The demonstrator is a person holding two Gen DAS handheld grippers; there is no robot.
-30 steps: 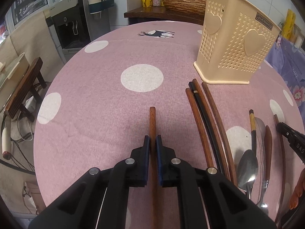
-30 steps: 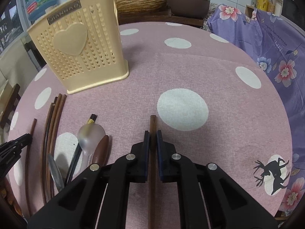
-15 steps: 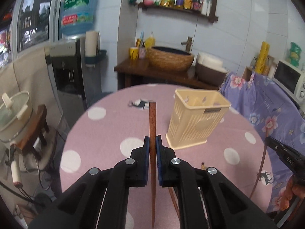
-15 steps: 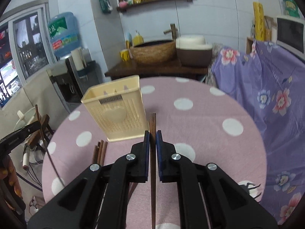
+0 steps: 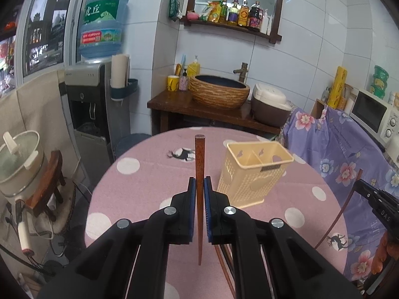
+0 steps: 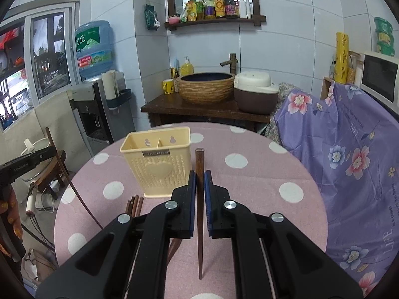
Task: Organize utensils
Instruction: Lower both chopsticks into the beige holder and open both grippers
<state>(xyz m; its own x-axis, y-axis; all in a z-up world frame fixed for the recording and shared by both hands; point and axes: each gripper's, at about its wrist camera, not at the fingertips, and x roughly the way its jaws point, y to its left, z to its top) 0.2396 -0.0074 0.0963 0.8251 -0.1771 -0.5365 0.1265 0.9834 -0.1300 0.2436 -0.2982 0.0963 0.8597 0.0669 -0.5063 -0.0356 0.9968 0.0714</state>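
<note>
Left hand-held gripper (image 5: 200, 186), right hand-held gripper (image 6: 199, 180): each pinches one chopstick (image 5: 199, 157) | Risk: thin sticks pivot, missing holder (image 6: 159, 159) compartments

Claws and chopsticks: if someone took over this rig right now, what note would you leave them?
Left claw: shut on a brown chopstick, held above the table.
Right claw: shut on a darker chopstick, also lifted.
The cream holder stands upright, its two compartments looking empty.
More chopsticks lie on the cloth in front of it.
Done: two picked up. Left: drop both in, then fetch the rest.
</note>
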